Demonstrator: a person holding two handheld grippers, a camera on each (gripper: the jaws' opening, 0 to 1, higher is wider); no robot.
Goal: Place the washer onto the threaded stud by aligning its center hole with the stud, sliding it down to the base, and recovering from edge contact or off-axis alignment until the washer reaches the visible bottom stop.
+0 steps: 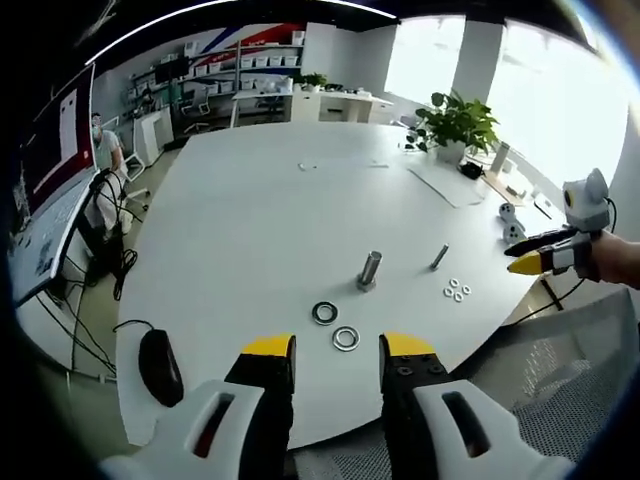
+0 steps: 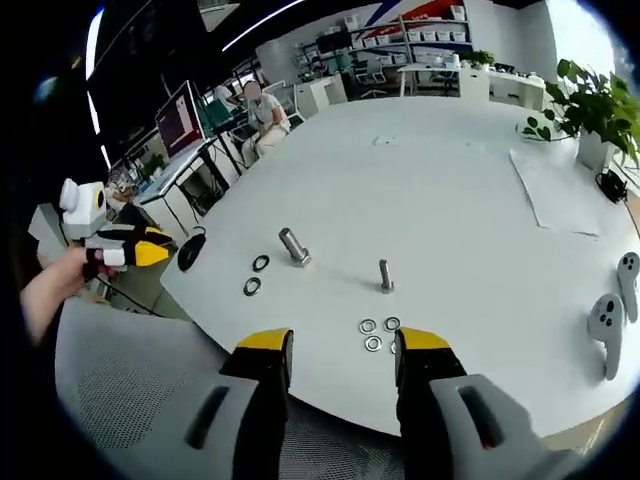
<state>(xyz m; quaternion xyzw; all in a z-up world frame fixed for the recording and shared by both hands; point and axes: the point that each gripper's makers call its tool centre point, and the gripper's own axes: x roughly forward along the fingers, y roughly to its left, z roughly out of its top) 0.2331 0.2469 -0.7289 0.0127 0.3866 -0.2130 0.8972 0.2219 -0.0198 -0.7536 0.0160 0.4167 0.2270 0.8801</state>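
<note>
Washers lie flat on the white table (image 1: 250, 220), none on a stud yet. Left gripper (image 1: 338, 347) hovers at the near edge, jaws spread w/ nothing between; two big washers sit just ahead of it: a dark one (image 1: 324, 313) and a shiny one (image 1: 346, 338), the shiny one nearest the jaw gap. Thick threaded stud (image 1: 370, 270) stands upright just beyond them, axis vertical, so approach is forward then down.

Right gripper (image 2: 340, 345) also spread and empty, over the table edge. Three small washers (image 2: 378, 333) cluster just ahead of its jaws; thin stud (image 2: 384, 275) stands upright beyond them, thick stud (image 2: 294, 246) to its left.

Judgement: each gripper is nearest its own washer set; which pair the task means can't be told.

Nearby: black mouse (image 1: 160, 366) left of the left gripper, white controllers (image 2: 612, 322) far right, potted plant (image 1: 457, 124) and paper sheet (image 2: 555, 190) at the far side. Nothing blocks either path; mesh chair back (image 2: 120, 380) sits below the grippers.
</note>
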